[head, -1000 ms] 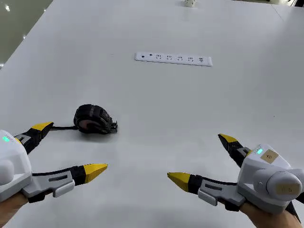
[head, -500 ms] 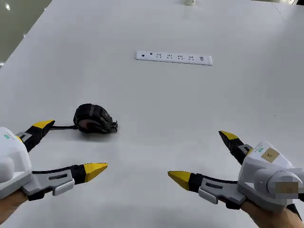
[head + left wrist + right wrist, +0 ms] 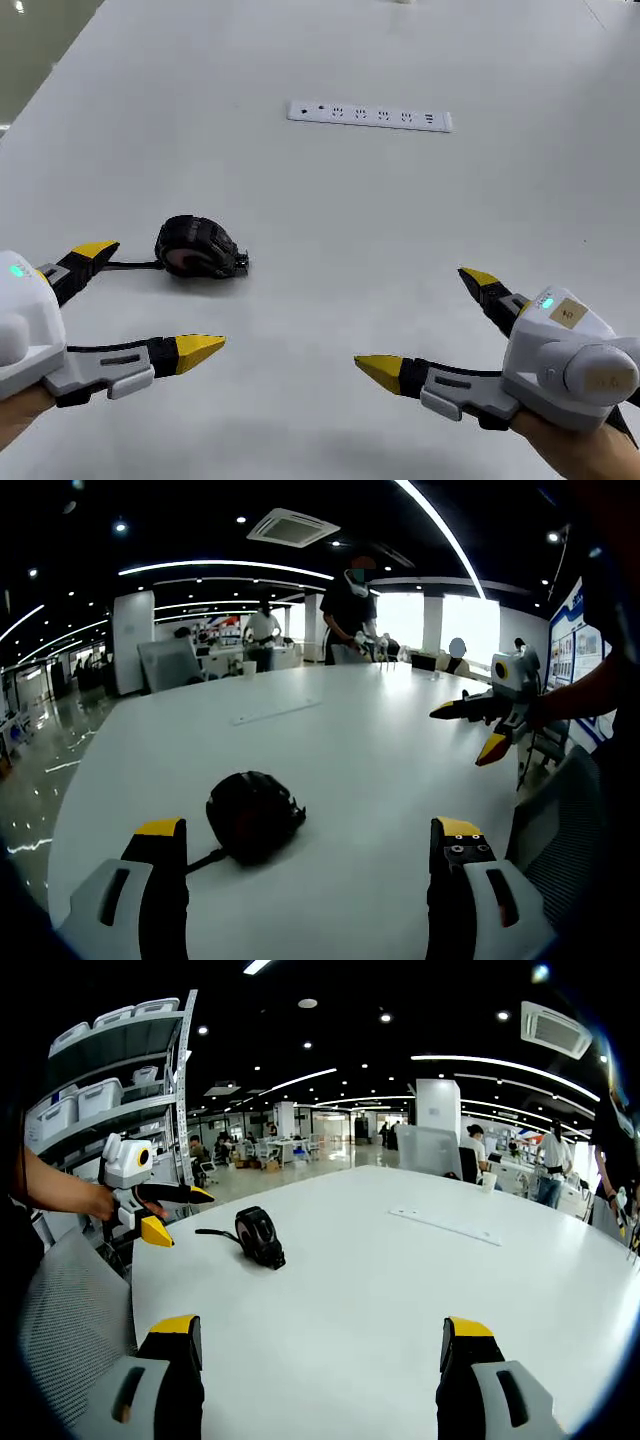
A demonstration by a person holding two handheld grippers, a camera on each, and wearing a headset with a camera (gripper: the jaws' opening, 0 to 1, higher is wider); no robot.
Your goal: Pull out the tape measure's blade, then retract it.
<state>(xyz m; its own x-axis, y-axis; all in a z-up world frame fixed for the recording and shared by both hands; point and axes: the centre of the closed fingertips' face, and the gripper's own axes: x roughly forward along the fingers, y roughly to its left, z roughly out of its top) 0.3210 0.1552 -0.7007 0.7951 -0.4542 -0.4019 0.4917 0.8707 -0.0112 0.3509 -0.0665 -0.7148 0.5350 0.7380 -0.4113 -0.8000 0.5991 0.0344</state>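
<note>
A black tape measure [image 3: 198, 249] lies on the white table [image 3: 330, 210], its blade fully inside and a thin black strap trailing to its left. It also lies ahead in the left gripper view [image 3: 254, 814] and far left in the right gripper view [image 3: 258, 1236]. My left gripper [image 3: 152, 302] hovers open at the lower left, its upper yellow tip beside the strap end. My right gripper [image 3: 428, 322] is open at the lower right, well away from the tape measure. Nothing sits between either pair of jaws.
A white power strip [image 3: 369, 116] lies across the table farther back. In the left gripper view people [image 3: 352, 612] stand beyond the table's far end, and a shelf with bins [image 3: 110, 1080] rises at the left of the right gripper view.
The head view has shifted slightly, so the power strip sits a little higher. Both grippers stay open in about the same places, and the tape measure has not moved.
</note>
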